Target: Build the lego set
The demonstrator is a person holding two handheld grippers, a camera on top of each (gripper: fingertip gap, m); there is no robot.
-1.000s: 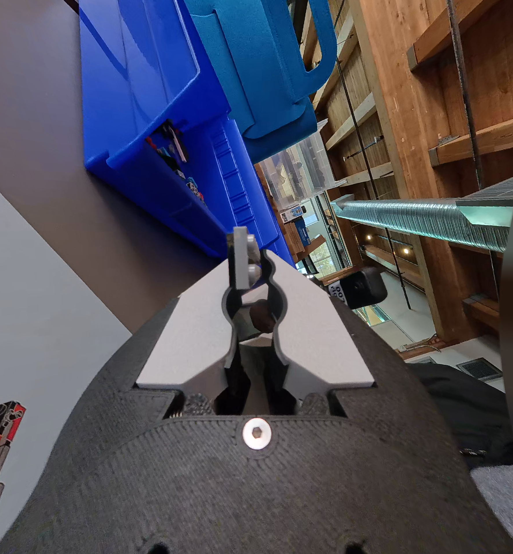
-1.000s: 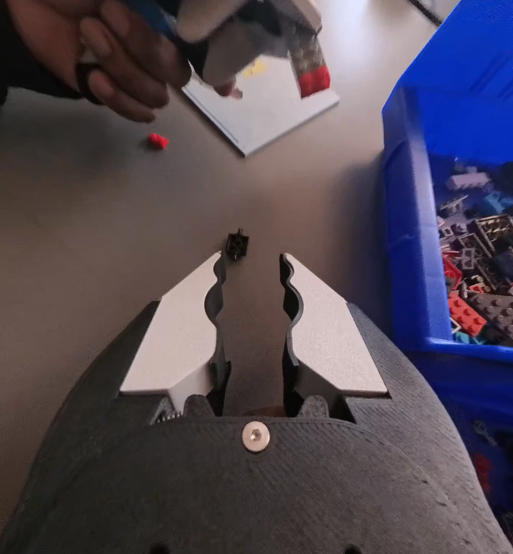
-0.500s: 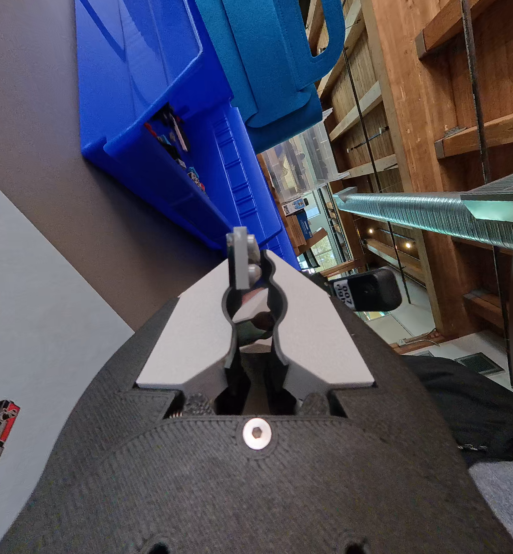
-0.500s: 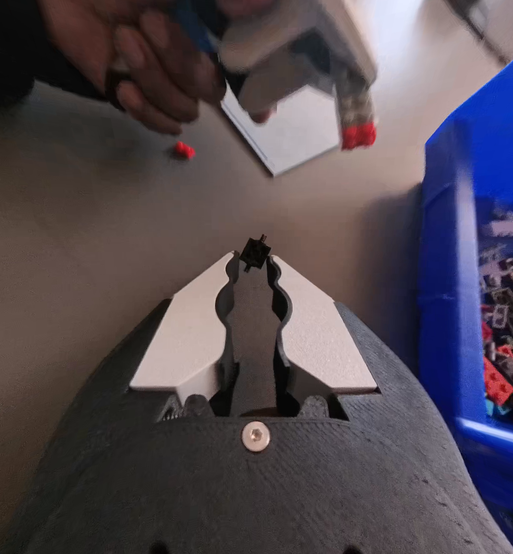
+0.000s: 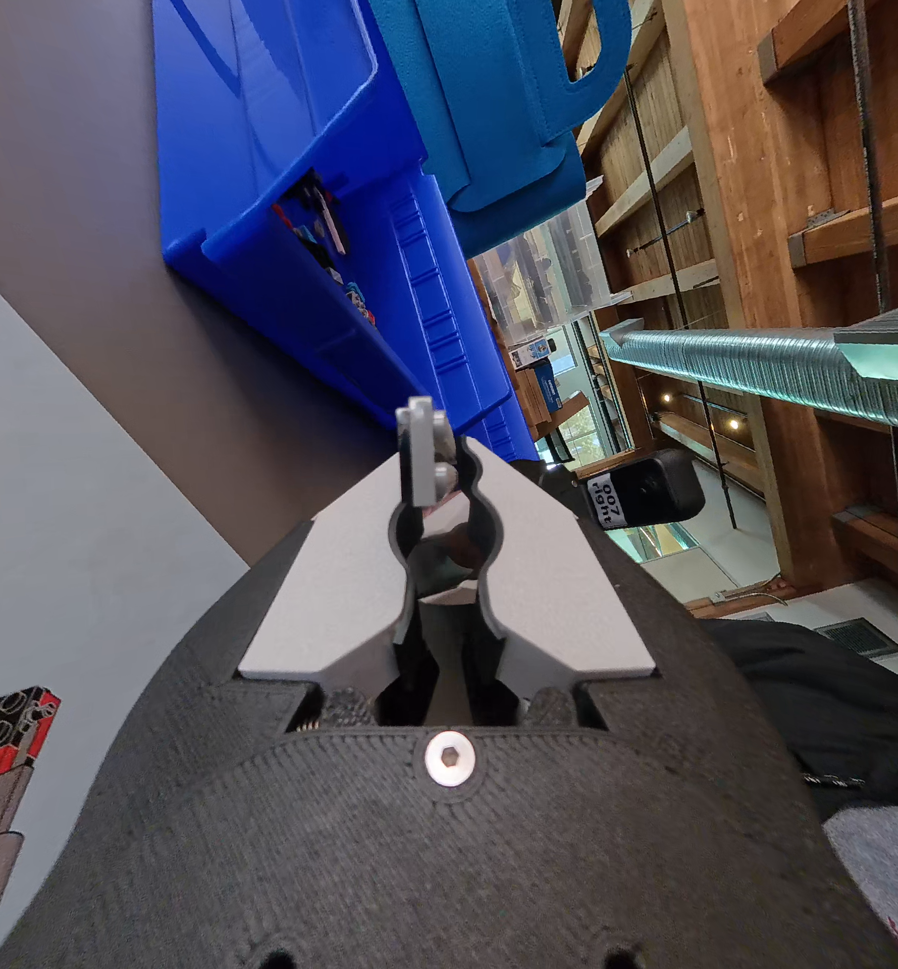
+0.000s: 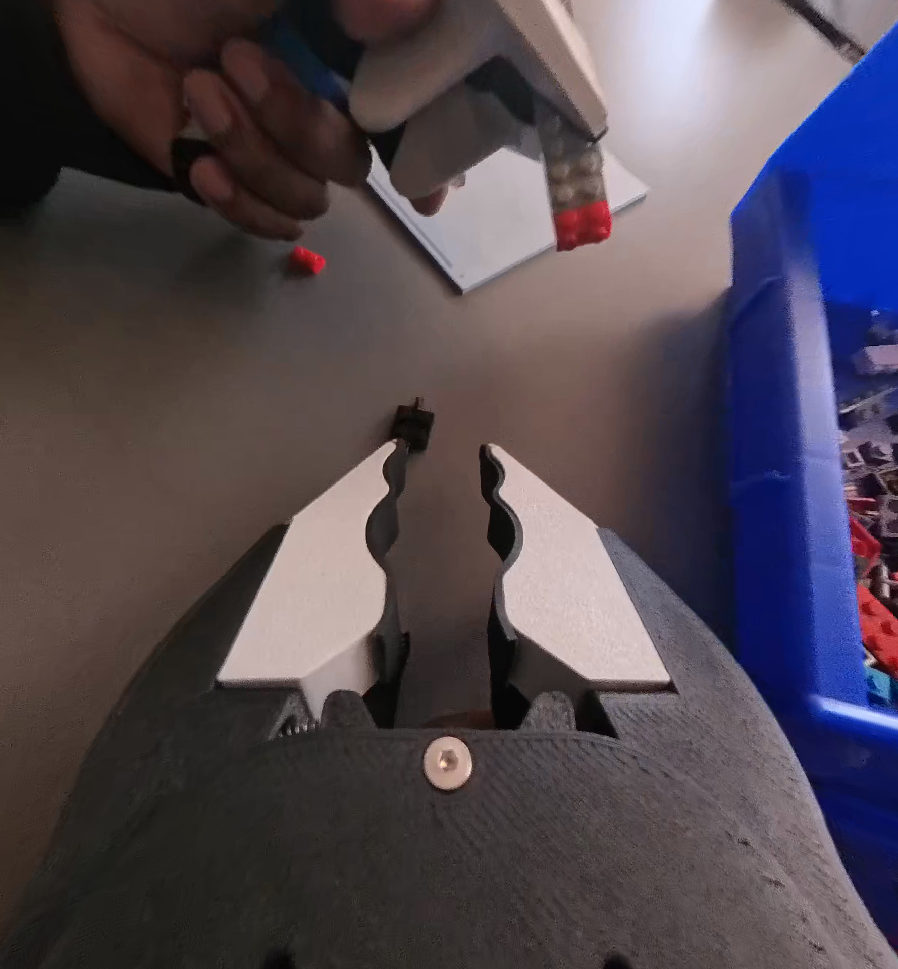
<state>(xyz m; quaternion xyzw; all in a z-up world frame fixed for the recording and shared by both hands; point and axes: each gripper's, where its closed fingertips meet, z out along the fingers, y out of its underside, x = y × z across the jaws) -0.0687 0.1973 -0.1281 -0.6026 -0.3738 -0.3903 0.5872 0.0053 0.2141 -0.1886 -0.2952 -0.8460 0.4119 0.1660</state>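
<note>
My left gripper [image 5: 432, 452] is shut on a grey lego plate [image 5: 421, 461], seen edge-on with its studs to the right, held up in the air. In the right wrist view a hand [image 6: 237, 110] holds that gripper, and the grey plate [image 6: 575, 173] has red bricks [image 6: 583, 226] at its far end. My right gripper [image 6: 441, 447] is open just above the dark table [image 6: 147, 419]. A small black piece [image 6: 413, 422] lies on the table at the tip of its left finger [image 6: 342, 524]. A small red brick [image 6: 306, 260] lies farther off to the left.
A blue bin [image 6: 782, 419] with several loose bricks stands on the right; it also shows in the left wrist view [image 5: 279, 157]. A light grey instruction booklet [image 6: 494, 236] lies beyond the black piece, and its printed page shows in the left wrist view [image 5: 43, 498]. Some 10 centimetres of space lies between my two pairs of fingers.
My right gripper closed in around the black piece, then opened again; the piece now lies by its left fingertip. The left gripper with the grey plate moved closer.
</note>
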